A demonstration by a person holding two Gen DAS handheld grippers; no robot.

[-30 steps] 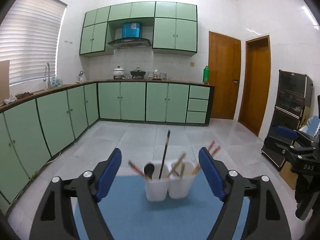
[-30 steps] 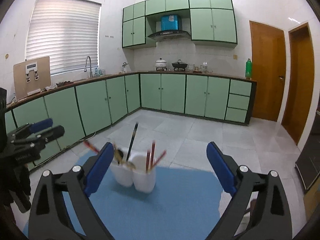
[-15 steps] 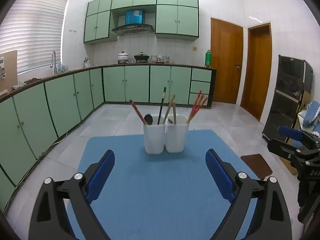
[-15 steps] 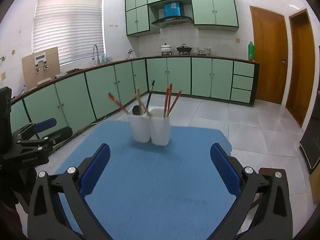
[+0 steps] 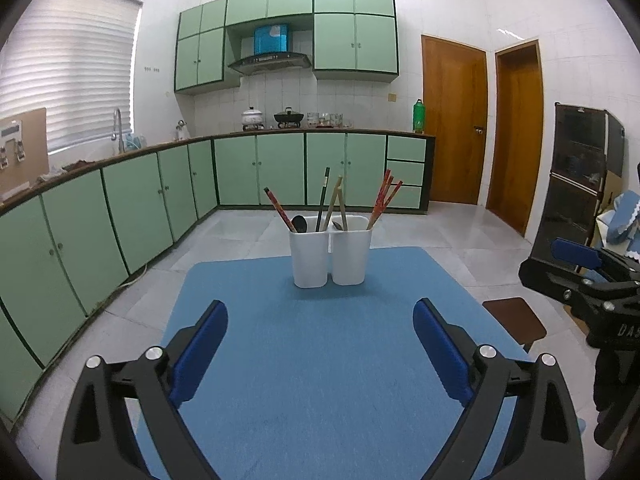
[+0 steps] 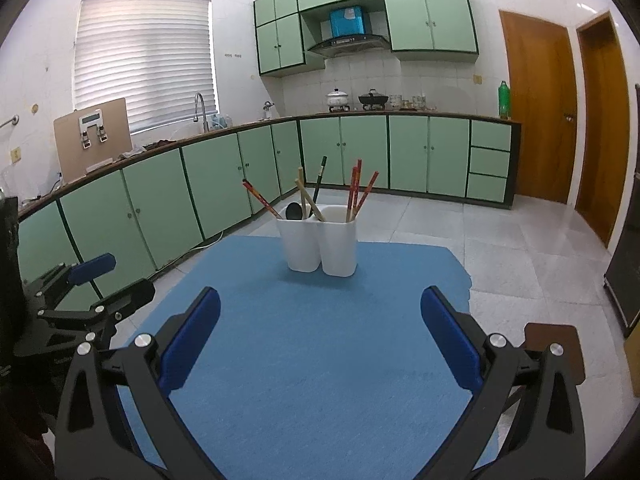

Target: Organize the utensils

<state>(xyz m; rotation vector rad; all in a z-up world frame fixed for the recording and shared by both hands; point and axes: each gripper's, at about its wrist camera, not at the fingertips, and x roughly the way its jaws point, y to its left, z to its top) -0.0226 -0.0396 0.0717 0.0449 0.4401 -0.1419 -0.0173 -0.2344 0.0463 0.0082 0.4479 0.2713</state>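
Left wrist: chopsticks [image 5: 383, 199] in holder [image 5: 330, 251]

left claw [image 5: 320, 340] spread wide, empty; right claw [image 6: 320, 330] likewise, level, pointing forward

Each gripper, the left gripper [image 5: 320, 346] and the right gripper [image 6: 320, 336], has matte black angular arms carrying ribbed blue pads [image 5: 438, 354] on the fingers. Round silver screws [image 5: 487, 351] stud the arms, and white lettering "DAS" marks the right gripper's black body.

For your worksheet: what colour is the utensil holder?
White; the holder shows best in the left wrist view.
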